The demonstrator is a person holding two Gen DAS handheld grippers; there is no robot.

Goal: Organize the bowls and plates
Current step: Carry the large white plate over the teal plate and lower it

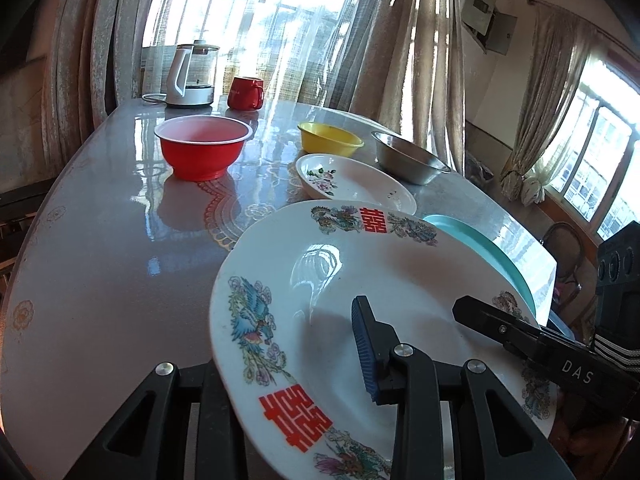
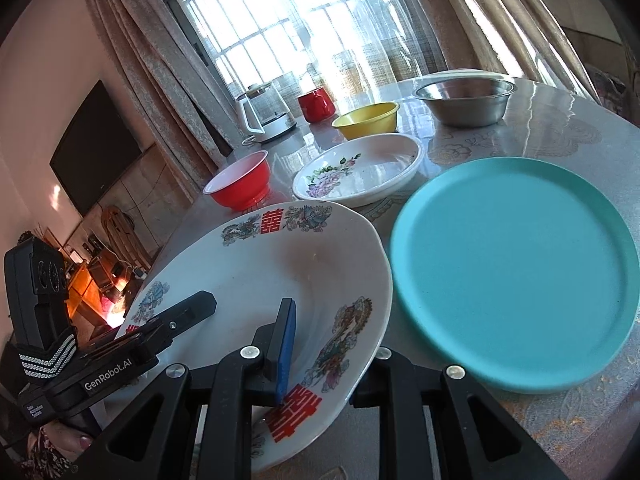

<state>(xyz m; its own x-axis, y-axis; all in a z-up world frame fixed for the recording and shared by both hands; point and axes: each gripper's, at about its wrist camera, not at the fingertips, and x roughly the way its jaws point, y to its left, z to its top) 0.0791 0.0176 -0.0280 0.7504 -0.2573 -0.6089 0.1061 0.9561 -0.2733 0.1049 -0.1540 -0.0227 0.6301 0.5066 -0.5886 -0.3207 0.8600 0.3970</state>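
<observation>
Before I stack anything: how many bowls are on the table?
3: the red bowl at left, the yellow bowl farther right, and the steel bowl rightmost. None seem hidden.

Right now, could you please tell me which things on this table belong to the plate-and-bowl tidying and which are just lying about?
For the job:
- phoenix plate, clamped by both hand-held grippers
- teal plate
- floral plate
- red bowl
- yellow bowl
- steel bowl

Lying about:
- kettle
- red mug
</observation>
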